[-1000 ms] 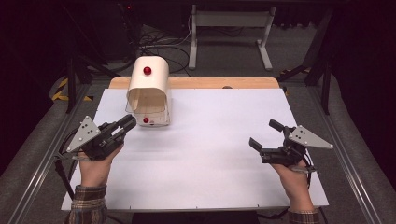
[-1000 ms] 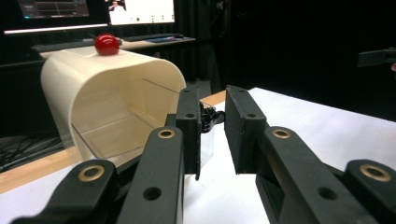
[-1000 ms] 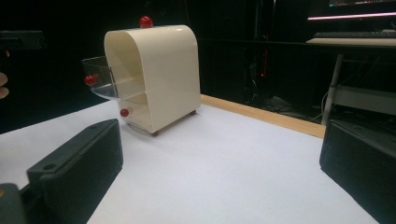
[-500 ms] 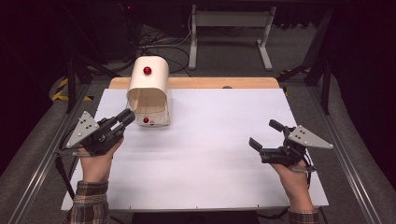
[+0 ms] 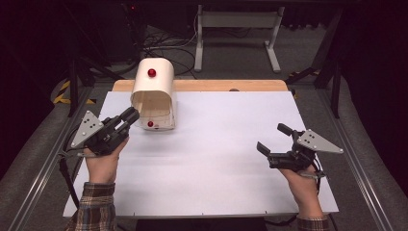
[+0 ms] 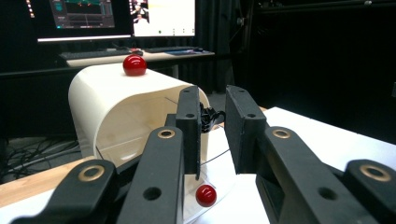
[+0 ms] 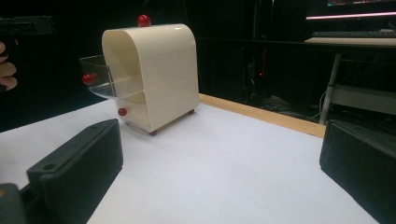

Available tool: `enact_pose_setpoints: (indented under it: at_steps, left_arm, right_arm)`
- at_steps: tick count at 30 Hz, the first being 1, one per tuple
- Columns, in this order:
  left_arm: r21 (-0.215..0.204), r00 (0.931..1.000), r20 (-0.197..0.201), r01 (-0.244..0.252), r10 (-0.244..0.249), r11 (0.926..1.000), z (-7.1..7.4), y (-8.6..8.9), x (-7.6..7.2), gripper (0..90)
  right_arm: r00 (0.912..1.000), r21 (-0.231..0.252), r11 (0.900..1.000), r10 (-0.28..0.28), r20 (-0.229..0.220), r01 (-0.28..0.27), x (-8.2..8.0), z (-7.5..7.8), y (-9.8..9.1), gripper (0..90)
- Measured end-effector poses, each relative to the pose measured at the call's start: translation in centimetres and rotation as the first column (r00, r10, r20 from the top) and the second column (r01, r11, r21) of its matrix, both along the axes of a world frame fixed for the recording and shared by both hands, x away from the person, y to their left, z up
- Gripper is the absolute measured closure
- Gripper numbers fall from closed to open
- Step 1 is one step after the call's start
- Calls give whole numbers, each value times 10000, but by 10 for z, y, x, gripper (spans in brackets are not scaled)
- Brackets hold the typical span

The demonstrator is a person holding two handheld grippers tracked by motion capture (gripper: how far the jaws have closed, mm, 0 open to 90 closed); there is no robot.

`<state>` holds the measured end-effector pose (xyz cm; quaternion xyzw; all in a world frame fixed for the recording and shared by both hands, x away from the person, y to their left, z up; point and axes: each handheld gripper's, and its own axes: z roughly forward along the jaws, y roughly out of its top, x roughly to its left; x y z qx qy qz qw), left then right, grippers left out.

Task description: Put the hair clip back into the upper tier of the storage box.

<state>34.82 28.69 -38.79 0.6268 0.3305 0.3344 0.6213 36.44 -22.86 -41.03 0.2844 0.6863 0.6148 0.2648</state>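
Just ahead of the left gripper [image 5: 131,115] stands a cream box [image 5: 154,94] with a rounded top and red knobs, near the far left of the white table [image 5: 221,159]. Its clear upper drawer [image 7: 98,77] is pulled partly out toward that gripper. From the left gripper view, the jaws stand narrowly apart with nothing between them, a red lower knob [image 6: 206,195] showing below the gap. Well to the box's right, the right gripper [image 5: 273,142] rests wide open and empty.
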Motion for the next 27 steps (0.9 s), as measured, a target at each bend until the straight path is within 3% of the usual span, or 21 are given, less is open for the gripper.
enact_pose_setpoints:
  at_steps: [17,27]
  left_arm:
    - [39,9984,-89,-551,551,9985,1,-8,10,769]
    - [142,9980,-172,-607,610,9981,1,-14,18,769]
  right_arm:
    - [10000,-22,10000,-26,-2,26,-1,1,0,1]
    - [10000,-52,10000,23,12,-23,-1,0,1,1]
